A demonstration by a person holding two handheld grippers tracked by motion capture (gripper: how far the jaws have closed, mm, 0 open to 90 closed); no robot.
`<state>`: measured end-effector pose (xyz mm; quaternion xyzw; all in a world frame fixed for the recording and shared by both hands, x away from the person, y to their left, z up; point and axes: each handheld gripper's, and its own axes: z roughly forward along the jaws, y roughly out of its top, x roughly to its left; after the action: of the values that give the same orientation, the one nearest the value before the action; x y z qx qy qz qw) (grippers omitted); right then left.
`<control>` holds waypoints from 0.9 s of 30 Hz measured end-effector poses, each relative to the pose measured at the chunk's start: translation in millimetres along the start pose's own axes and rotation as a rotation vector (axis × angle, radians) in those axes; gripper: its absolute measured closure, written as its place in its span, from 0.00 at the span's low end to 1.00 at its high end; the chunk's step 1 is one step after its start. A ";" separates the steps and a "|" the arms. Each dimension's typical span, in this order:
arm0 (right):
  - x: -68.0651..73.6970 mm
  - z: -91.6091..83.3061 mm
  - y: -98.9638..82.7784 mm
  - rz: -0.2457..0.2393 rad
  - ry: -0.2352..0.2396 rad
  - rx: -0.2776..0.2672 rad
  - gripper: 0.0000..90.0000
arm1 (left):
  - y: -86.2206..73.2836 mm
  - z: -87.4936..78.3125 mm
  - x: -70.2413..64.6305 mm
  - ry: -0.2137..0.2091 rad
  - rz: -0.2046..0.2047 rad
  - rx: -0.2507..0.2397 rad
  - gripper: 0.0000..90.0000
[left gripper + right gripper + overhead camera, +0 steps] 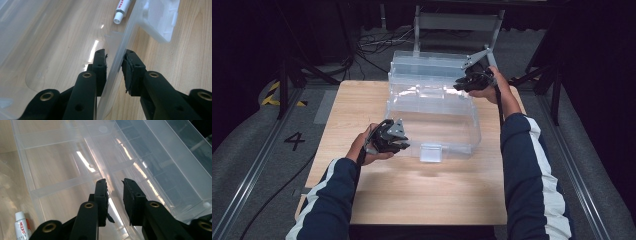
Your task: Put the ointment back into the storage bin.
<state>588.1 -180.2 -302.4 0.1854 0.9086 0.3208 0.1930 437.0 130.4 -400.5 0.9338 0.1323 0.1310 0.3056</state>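
A clear plastic storage box (432,117) stands open on the wooden table (427,195), its lid tilted up at the far side, and both hands work on it. The left gripper (115,66) straddles the box's thin front wall (117,62) near the latch tab (160,22); its jaws look pinched on that wall. The right gripper (114,192) reaches over the rear of the box at the tray ridge (113,195), the ridge lying between its jaws, though I cannot tell whether the pads actually press on it. The risks follow from this: the slick, flexing wall may slide out of the left jaws, an uneven pull from the two hands may twist or tip the box, and the small white tube (121,10) inside would probably roll about.
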 end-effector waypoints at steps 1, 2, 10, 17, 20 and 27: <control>0.5 0.0 0.7 -0.004 0.001 0.004 0.83 | -0.1 0.7 0.1 -0.001 -0.002 -0.002 0.82; 0.7 0.2 1.3 -0.011 0.000 0.009 0.83 | -0.1 1.3 0.0 -0.003 -0.003 0.000 0.82; -2.0 -0.1 5.3 -0.023 0.027 0.035 0.86 | 0.1 4.4 2.9 -0.040 -0.004 -0.006 0.84; -0.4 0.3 13.8 -0.068 0.039 0.087 0.89 | 0.7 4.3 4.4 -0.053 -0.009 0.001 0.84; 0.2 -0.1 15.1 -0.078 0.040 0.095 0.90 | 0.2 5.1 4.3 -0.052 -0.012 -0.006 0.84; 1.2 -0.5 17.1 -0.089 0.043 0.108 0.91 | 0.6 7.4 4.8 -0.062 -0.015 -0.003 0.84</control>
<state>590.5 -167.6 -291.2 0.1478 0.9358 0.2664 0.1774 443.9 127.6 -405.1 0.9358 0.1295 0.1001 0.3122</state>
